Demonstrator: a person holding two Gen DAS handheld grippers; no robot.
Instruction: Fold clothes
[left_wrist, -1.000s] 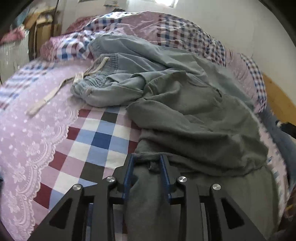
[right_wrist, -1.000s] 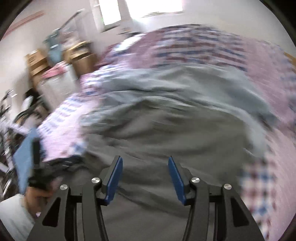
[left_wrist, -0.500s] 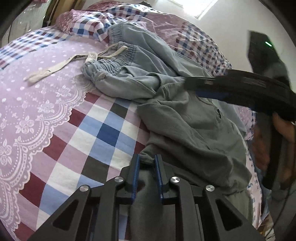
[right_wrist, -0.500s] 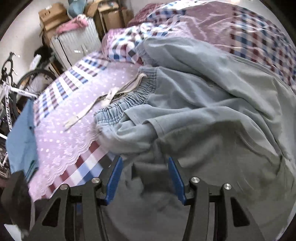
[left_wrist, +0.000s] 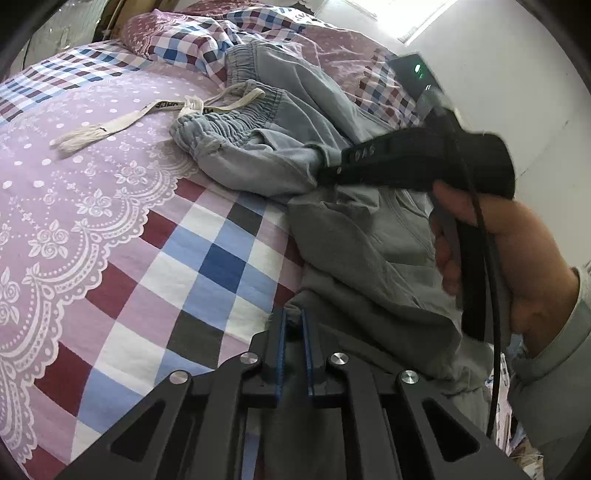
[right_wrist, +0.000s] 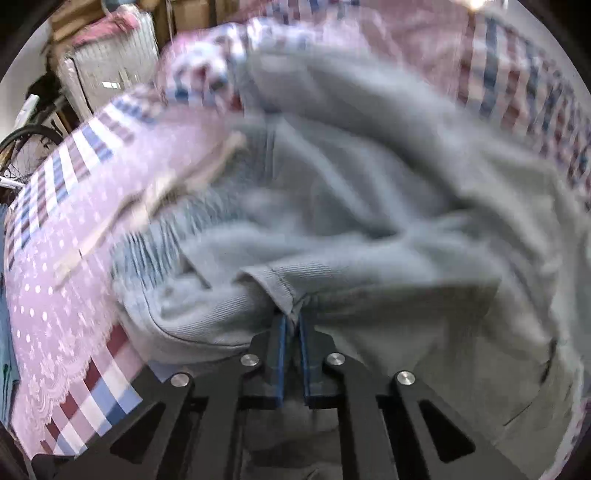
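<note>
Left wrist view: the left gripper (left_wrist: 293, 325) is clamped narrow on a bunched edge of the grey-green garment (left_wrist: 369, 266), which lies crumpled across the right side of the bed (left_wrist: 110, 229). Just beyond it, overlapping its far edge, sits a pair of pale blue drawstring trousers (left_wrist: 258, 140), the elastic waistband turned toward the left and the cream drawstring (left_wrist: 122, 123) trailing over the lilac, lace-printed bedspread. Checked patches of red, blue and white run diagonally toward the near edge of the bed; a checked pillow (left_wrist: 177, 44) rests at the far end. At the right, a hand (left_wrist: 509, 254) in a grey-green sleeve (left_wrist: 554, 373) grips the handle of the right gripper (left_wrist: 321, 168), which reaches in to where the two garments meet; a green light glows on its body. A white wall (left_wrist: 498, 55) rises behind the bed.

Right wrist view, blurred by motion: the right gripper (right_wrist: 292, 332) is closed tight on a hemmed fold of the grey-green garment (right_wrist: 424, 332), the trousers (right_wrist: 295, 177) bunched just beyond. Past the bed's left edge stand a white cabinet (right_wrist: 107, 70), cardboard boxes (right_wrist: 192, 13) and a bicycle wheel (right_wrist: 26, 147).
</note>
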